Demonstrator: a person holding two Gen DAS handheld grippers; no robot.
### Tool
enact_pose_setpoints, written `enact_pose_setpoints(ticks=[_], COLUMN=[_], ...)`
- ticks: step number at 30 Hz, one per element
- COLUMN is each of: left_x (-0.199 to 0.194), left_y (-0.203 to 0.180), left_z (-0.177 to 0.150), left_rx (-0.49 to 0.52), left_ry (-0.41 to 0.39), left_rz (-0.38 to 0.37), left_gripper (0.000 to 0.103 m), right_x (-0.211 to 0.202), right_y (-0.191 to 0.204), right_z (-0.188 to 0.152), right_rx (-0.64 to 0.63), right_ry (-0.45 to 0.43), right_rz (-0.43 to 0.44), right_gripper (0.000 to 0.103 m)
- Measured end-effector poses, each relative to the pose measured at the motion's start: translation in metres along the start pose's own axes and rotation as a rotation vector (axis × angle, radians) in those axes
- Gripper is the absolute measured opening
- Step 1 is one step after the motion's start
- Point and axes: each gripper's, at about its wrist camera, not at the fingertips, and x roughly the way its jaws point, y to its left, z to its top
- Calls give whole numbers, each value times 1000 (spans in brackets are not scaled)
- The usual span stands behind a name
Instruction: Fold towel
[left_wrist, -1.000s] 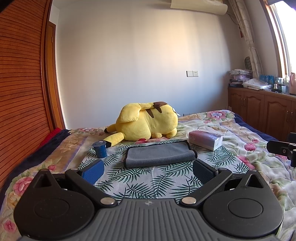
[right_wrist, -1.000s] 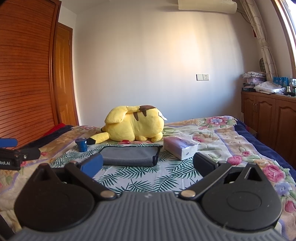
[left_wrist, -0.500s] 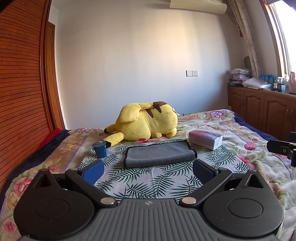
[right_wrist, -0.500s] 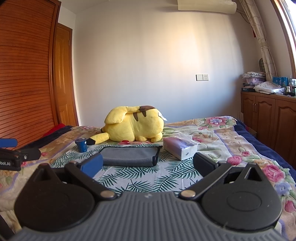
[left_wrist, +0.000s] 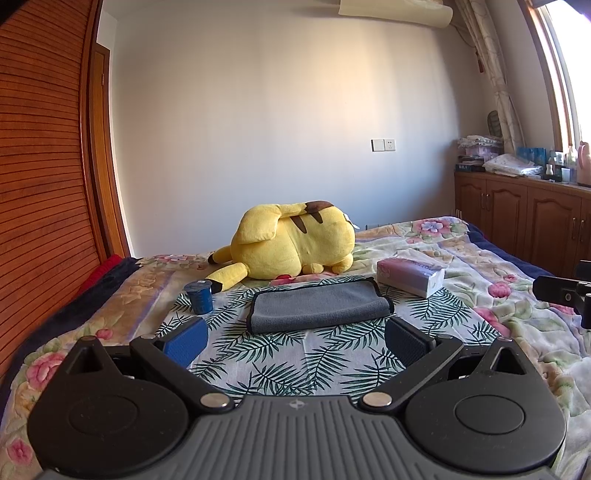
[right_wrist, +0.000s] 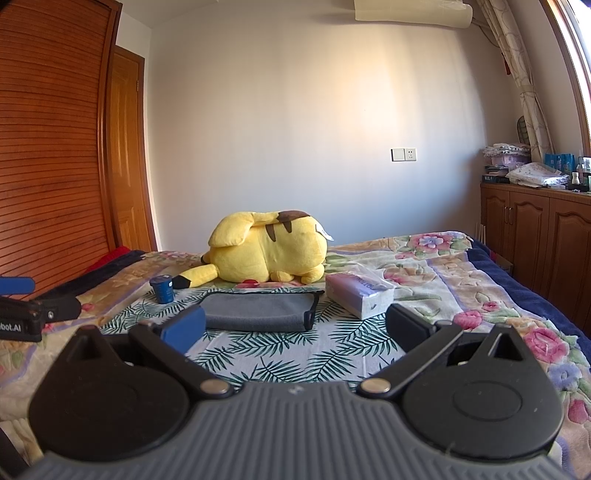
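Nothing has been moved since the earlier frames. The left gripper (left_wrist: 295, 338) and right gripper (right_wrist: 297, 326) are held wide apart, empty. Beyond them, the folded grey towel (left_wrist: 317, 305) is laid on the bedspread (left_wrist: 332, 362).

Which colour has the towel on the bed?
The towel is grey with a dark edge, best seen in the left wrist view.

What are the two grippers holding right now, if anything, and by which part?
Nothing. The left gripper and right gripper are both open with nothing between their fingers. The folded grey towel lies untouched on the bed ahead of them.
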Motion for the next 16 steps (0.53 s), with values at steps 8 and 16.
enact_pose_setpoints(ticks=[8,16], left_x=[0,1], left_y=[0,0], left_z=[-2,-3], left_rx=[1,2], left_ry=[1,4], left_rz=[0,0], left_gripper=[103,103], right_x=[0,0], right_y=[0,0], right_z=[0,0], right_rx=[1,1], right_ry=[1,0], right_rz=[0,0], right_gripper=[103,103])
